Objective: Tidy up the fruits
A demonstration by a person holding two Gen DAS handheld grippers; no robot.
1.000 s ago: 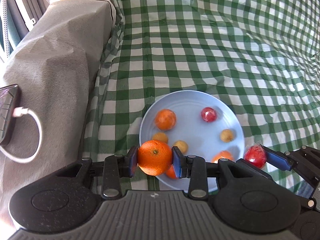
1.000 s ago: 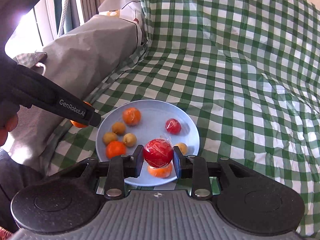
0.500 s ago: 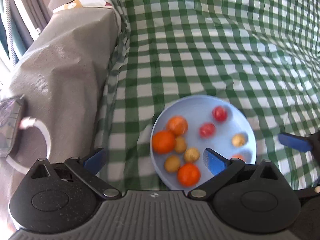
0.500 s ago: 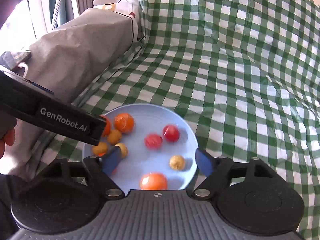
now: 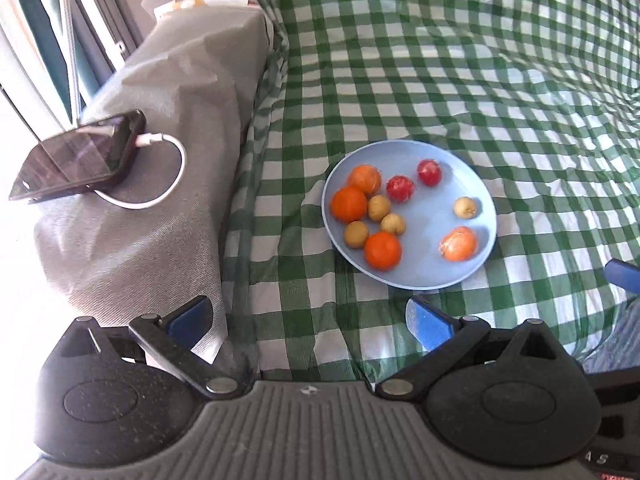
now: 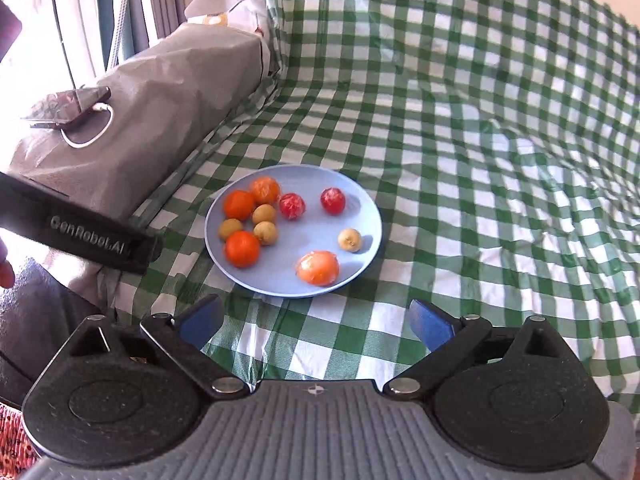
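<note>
Blue plate (image 5: 476, 258), at the centre of both views, holds all the visible fruit: oranges (image 5: 349, 204), red fruits (image 5: 400, 188) and small tan ones (image 5: 379, 207). None lies loose on the green checked cloth (image 5: 460, 80), so gathering looks done. Left tool (image 5: 308, 318) and right tool (image 6: 316, 324) have just spread apart, empty. Open cloth lies to the right; a grey covered bulk (image 5: 160, 128) crowds the left.

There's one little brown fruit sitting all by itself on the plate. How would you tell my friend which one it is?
Find the round blue plate on the green-and-white checked cloth. Three small tan fruits huddle among the oranges on its left half. The lone tan fruit is the fourth, on the right half, touching nothing, between the red fruits and the wrapped orange.
</note>
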